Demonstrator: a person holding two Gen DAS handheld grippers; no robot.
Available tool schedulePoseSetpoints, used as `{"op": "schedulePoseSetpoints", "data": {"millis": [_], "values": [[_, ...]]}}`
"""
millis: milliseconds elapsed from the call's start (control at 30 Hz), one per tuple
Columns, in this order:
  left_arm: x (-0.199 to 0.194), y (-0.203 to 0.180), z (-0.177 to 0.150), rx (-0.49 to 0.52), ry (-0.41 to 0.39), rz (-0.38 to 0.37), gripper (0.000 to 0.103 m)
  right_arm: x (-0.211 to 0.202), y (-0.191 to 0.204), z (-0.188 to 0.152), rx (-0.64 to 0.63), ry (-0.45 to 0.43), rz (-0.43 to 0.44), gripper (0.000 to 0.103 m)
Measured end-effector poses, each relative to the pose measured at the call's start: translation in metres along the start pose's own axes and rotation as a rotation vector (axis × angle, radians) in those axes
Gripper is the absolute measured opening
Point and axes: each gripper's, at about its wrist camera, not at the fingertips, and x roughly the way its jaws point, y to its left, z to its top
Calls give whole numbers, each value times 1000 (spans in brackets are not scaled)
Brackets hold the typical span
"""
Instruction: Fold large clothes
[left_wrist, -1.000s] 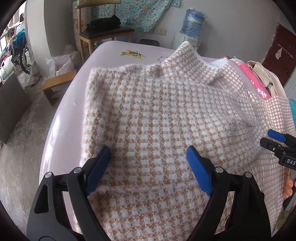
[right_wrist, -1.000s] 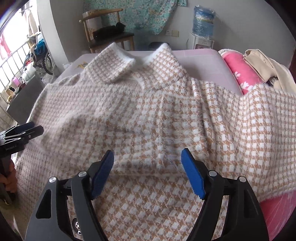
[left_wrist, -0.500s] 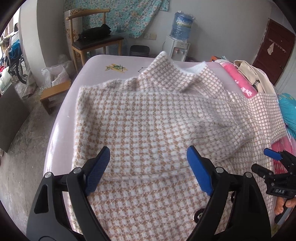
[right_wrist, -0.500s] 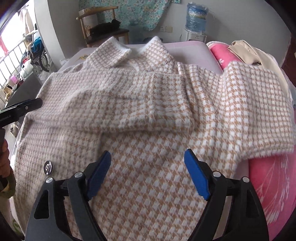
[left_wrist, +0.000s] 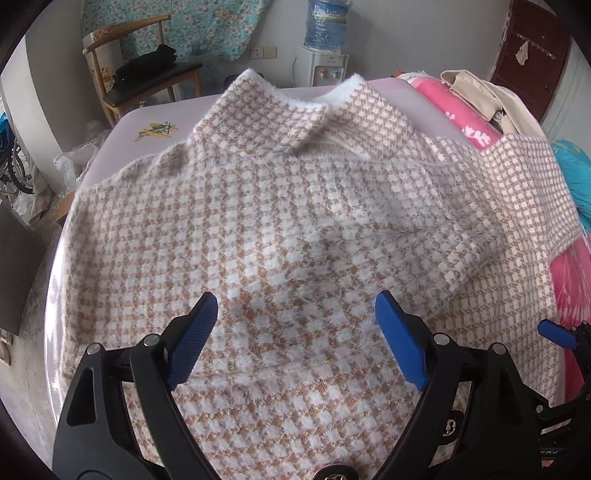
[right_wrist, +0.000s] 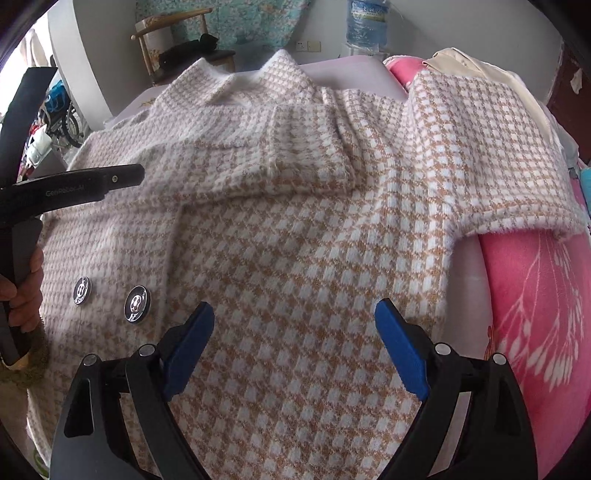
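A fluffy white-and-tan houndstooth coat (left_wrist: 280, 221) lies spread on a pale pink table (left_wrist: 147, 122), collar at the far end; it also fills the right wrist view (right_wrist: 303, 258). One sleeve (right_wrist: 291, 147) is folded across the chest. The other sleeve (right_wrist: 491, 147) drapes over a pink blanket. Two dark round buttons (right_wrist: 136, 304) show near the hem. My left gripper (left_wrist: 297, 336) is open and empty just above the lower body of the coat. My right gripper (right_wrist: 295, 343) is open and empty above the hem area; its fingertip (left_wrist: 554, 334) shows at the left view's right edge.
A pink floral blanket (right_wrist: 535, 314) and beige clothes (left_wrist: 480, 92) are piled at the table's right. A wooden chair (left_wrist: 147, 81) with dark cloth and a water dispenser (left_wrist: 325, 48) stand beyond the far edge. The table's left edge drops to the floor (left_wrist: 26, 295).
Both grippers have pulled back toward the coat's hem and risen, so more of the coat shows. The coat has stayed in place. Both grippers stay open.
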Motion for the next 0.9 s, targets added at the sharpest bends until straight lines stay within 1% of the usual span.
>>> {"op": "schedulePoseSetpoints", "data": {"millis": [67,167,400,567,900], "values": [[7,0,-3,-7,17,10,85,5,-2,-1,5,12,-12,86],[9,5,-5,-33,10,0,89,8,-3,-2,8,20,-14,86],[8,6,-8,-37,6,2,89,0,-1,5,7,-24,-26,86],[8,6,-8,-37,3,3,90,14,1,3,-5,9,-36,86],[8,6,-9,-43,3,4,90,15,1,2,-8,5,-35,88]]}}
